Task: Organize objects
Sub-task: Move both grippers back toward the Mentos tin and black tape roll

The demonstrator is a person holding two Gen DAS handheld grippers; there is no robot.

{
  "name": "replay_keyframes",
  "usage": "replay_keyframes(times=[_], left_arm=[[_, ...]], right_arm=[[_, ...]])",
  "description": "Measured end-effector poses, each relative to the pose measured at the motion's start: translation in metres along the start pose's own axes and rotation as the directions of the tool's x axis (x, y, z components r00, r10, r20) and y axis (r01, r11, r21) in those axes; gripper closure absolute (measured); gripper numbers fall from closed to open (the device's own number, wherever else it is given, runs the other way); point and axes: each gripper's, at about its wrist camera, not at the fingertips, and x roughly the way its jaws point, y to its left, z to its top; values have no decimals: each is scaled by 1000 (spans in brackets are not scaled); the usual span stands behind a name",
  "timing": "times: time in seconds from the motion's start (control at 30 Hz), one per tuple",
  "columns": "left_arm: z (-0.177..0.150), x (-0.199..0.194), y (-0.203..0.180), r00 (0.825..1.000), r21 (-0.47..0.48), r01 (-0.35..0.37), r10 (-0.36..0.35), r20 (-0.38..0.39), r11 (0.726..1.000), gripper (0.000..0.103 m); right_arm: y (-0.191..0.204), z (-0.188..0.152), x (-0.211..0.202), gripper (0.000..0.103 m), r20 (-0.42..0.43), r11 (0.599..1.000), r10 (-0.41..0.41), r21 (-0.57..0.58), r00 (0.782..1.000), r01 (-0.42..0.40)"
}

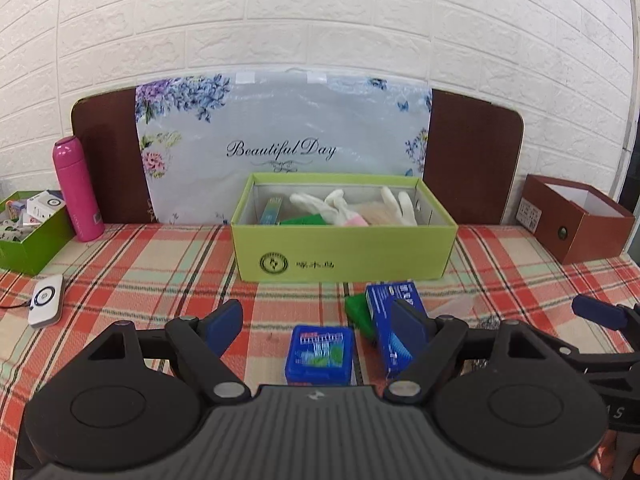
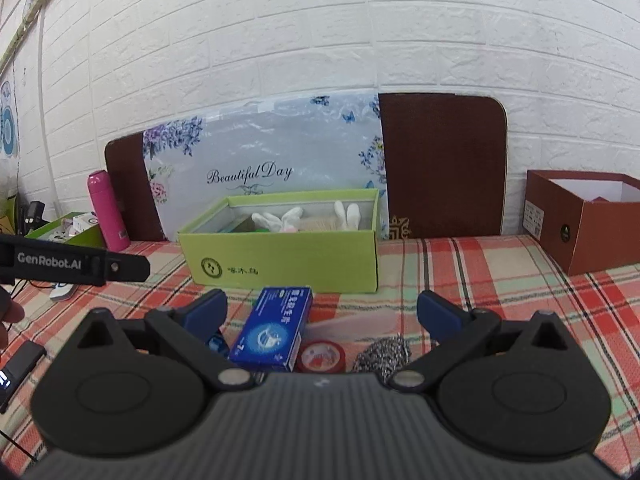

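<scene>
My left gripper (image 1: 318, 324) is open above the plaid cloth, and a small blue case (image 1: 319, 354) lies between its fingers. A long blue carton (image 1: 394, 322) lies by its right finger, over a green packet (image 1: 358, 312). My right gripper (image 2: 322, 312) is open and empty. In its view the blue carton (image 2: 274, 330), a red round tin (image 2: 323, 356) and a steel scourer (image 2: 384, 354) lie between its fingers. The green box (image 1: 344, 256) behind holds white gloves (image 1: 320, 204); it also shows in the right wrist view (image 2: 280, 256).
A brown box (image 1: 576, 220) stands at the right, also in the right wrist view (image 2: 584, 220). A pink bottle (image 1: 76, 188) and a small green box (image 1: 28, 236) stand at the left. A white device (image 1: 46, 306) lies near the left. A floral board (image 1: 280, 144) leans on the wall.
</scene>
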Motion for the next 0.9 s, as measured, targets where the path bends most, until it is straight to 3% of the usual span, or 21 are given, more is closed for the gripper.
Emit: replay_keyframes(times=[0.4, 0.67, 0.9], left_arm=[[-36, 14, -1, 994, -16, -33, 31, -103, 999, 19], [-51, 22, 8, 989, -50, -45, 37, -146, 998, 19], [-51, 37, 11, 994, -71, 10, -17, -105, 997, 19]], right_arm=[[-5, -45, 1, 0, -112, 999, -13, 43, 994, 18], [-8, -60, 1, 0, -144, 998, -19, 59, 989, 28], [-8, -70, 2, 0, -159, 998, -24, 52, 987, 33]])
